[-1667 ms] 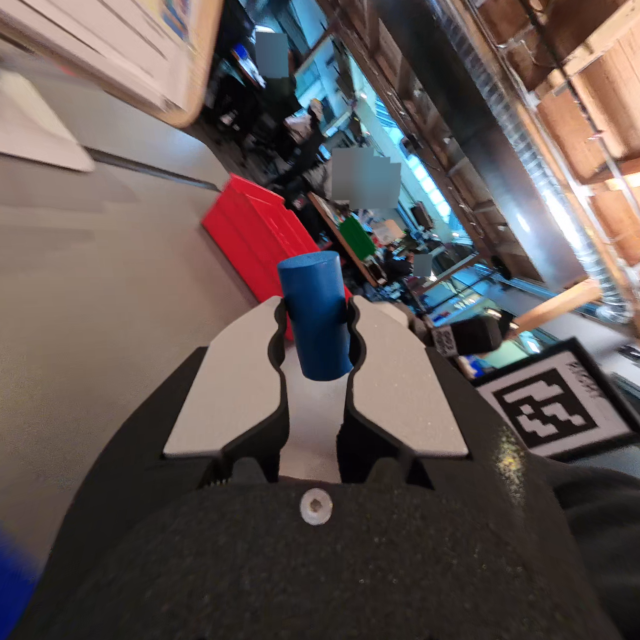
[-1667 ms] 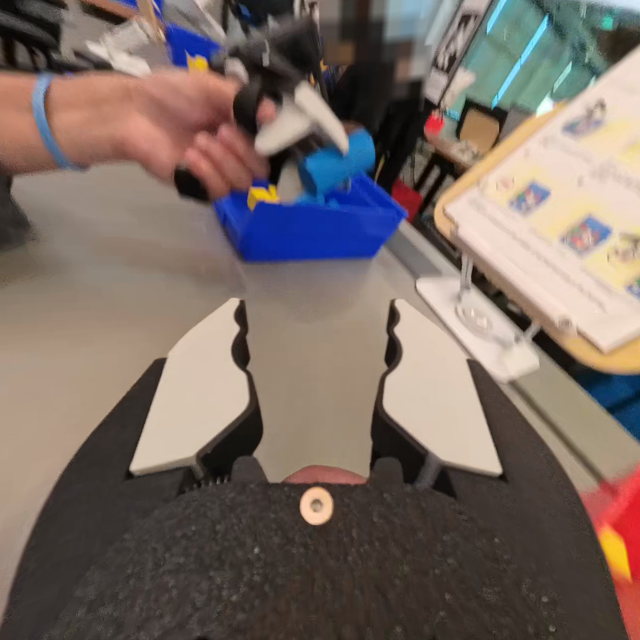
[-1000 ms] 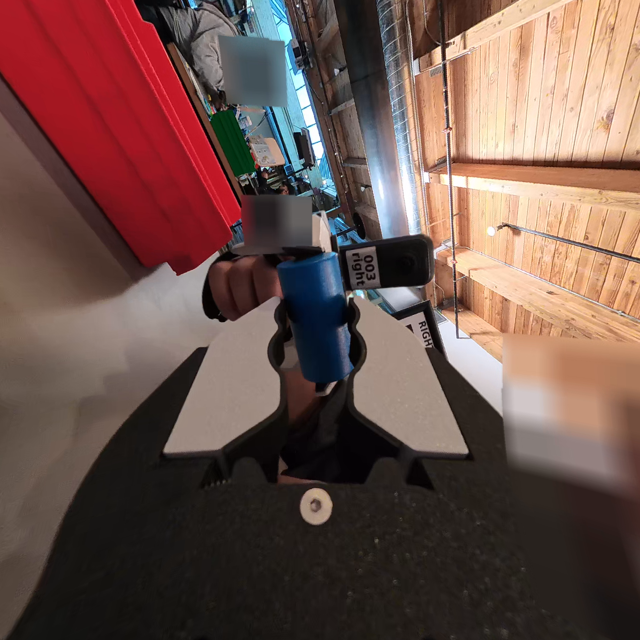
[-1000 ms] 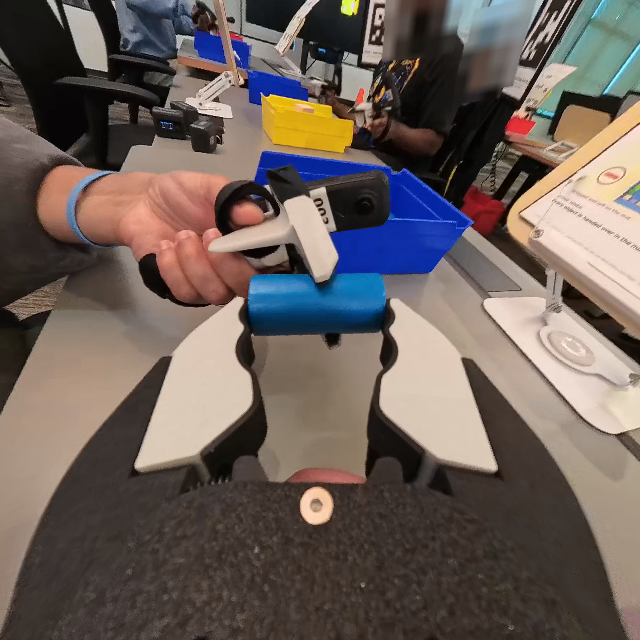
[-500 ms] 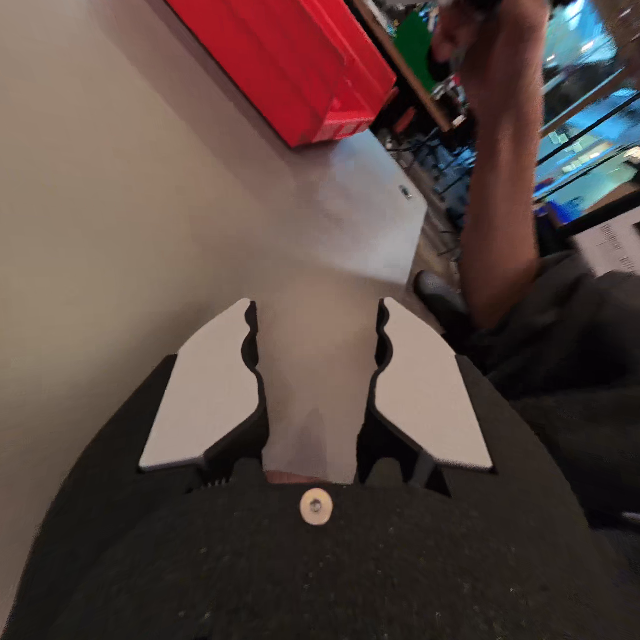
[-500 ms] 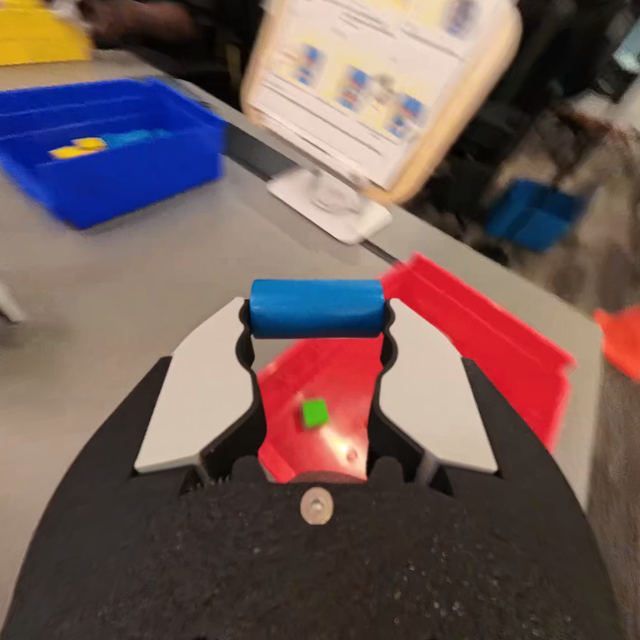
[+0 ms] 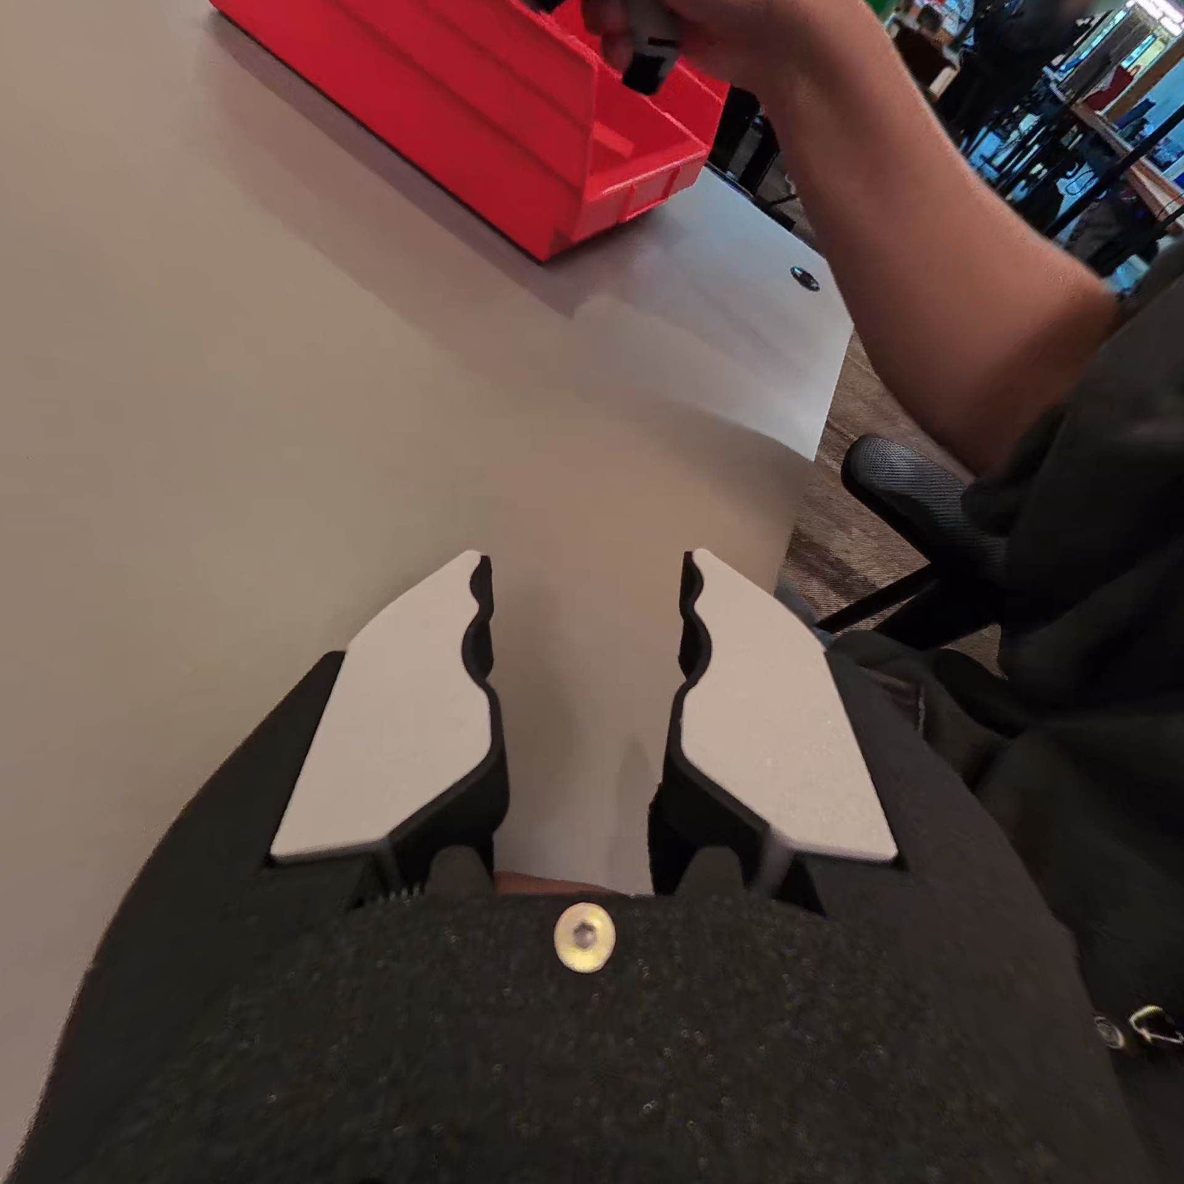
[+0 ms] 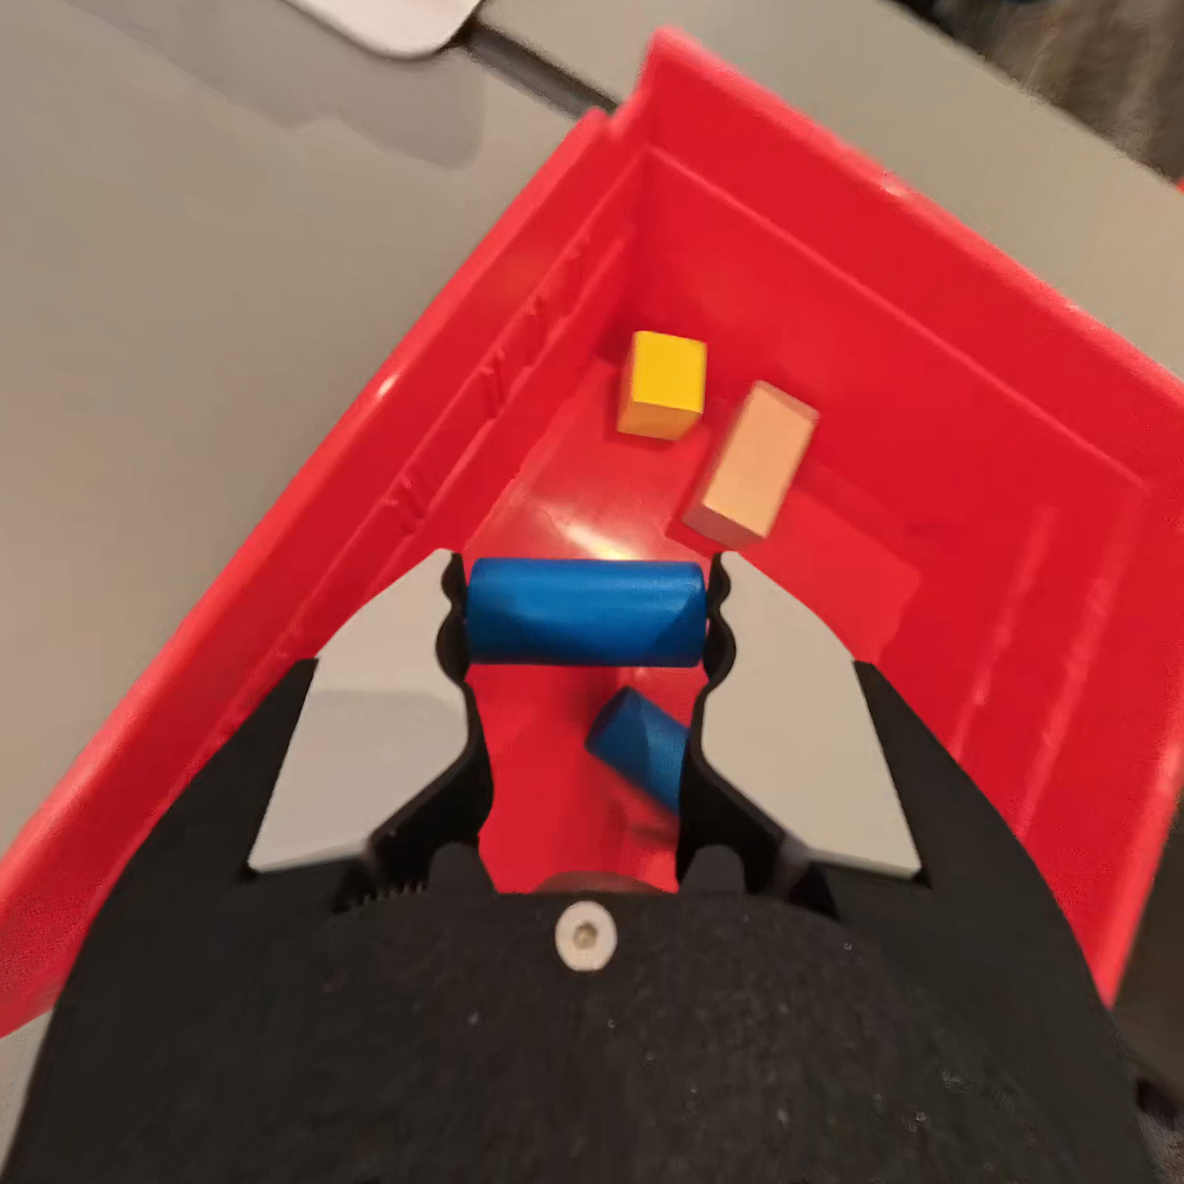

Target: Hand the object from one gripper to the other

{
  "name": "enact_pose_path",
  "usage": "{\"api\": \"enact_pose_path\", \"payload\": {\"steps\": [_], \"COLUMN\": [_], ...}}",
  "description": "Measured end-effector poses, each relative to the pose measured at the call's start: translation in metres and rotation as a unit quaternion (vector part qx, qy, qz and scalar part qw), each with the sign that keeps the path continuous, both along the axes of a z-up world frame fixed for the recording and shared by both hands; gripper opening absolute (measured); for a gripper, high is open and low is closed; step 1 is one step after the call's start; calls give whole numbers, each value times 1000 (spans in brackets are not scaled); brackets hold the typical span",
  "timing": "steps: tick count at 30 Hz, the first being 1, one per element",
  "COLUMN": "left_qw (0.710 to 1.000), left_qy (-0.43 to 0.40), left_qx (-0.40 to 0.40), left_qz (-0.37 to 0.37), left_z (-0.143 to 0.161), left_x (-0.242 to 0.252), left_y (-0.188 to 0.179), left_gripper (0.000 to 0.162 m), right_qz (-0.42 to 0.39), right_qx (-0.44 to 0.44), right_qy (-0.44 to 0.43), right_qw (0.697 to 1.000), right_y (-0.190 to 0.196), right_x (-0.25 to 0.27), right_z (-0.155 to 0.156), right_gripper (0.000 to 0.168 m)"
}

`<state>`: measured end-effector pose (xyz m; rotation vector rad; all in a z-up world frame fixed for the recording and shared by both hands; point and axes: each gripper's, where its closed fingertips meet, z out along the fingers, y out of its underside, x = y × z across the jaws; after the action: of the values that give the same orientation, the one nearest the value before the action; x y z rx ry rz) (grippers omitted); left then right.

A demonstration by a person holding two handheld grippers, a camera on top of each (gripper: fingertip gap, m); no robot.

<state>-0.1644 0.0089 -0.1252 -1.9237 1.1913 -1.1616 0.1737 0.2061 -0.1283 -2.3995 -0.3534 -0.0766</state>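
Right gripper (image 8: 584, 612) clamps blue cylinder (image 8: 584, 614) crosswise by its ends, above red bin (image 8: 961, 397). Bin holds yellow cube (image 8: 663, 383), tan block (image 8: 749, 462), second blue piece (image 8: 644, 746). Left gripper (image 7: 584, 602) spread wide, empty, over grey table (image 7: 224, 384).

The surface (image 7: 224, 397) is a plain grey tabletop with a rounded corner near a small dark hole (image 7: 805, 278). A red bin (image 7: 487, 109) sits directly on it, toward that corner. In the right wrist view a white base (image 8: 391, 22) rests on the surface beyond the bin.
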Motion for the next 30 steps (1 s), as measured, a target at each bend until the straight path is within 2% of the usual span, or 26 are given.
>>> {"api": "enact_pose_path", "payload": {"steps": [5, 10, 16, 20, 21, 22, 25, 28, 30], "left_qw": [1000, 1000, 999, 999, 999, 1000, 999, 999, 999], "left_qy": [9, 23, 33, 31, 26, 23, 17, 13, 17], "left_qx": [8, 6, 8, 11, 12, 14, 17, 14, 18], "left_qz": [7, 7, 7, 12, 14, 15, 22, 29, 38], "left_z": [-2, -10, -17, -14, -12, -11, -7, -7, -8], "left_x": [-4, -4, -3, -3, -4, -5, -6, -8, -11], "left_y": [5, 7, 9, 12, 12, 12, 15, 17, 20], "left_gripper": [55, 54, 54, 54, 54, 54, 53, 53, 53], "right_qz": [135, 244, 297, 291, 274, 266, 236, 141, 87], "right_qx": [-93, -128, -146, -124, -115, -99, 14, 139, 224], "right_qy": [-82, -132, -83, -86, -99, -102, -81, -55, 49], "right_qw": [983, 952, 940, 945, 950, 953, 968, 979, 970], "right_y": [26, 33, 40, 43, 44, 42, 29, -8, -48], "right_x": [2, -4, -10, 1, 6, 8, 0, -3, -27], "right_z": [-35, -55, -60, -57, -53, -44, 9, 74, 107], "right_gripper": [71, 71, 71, 76, 96, 101, 86, 80, 75]}}
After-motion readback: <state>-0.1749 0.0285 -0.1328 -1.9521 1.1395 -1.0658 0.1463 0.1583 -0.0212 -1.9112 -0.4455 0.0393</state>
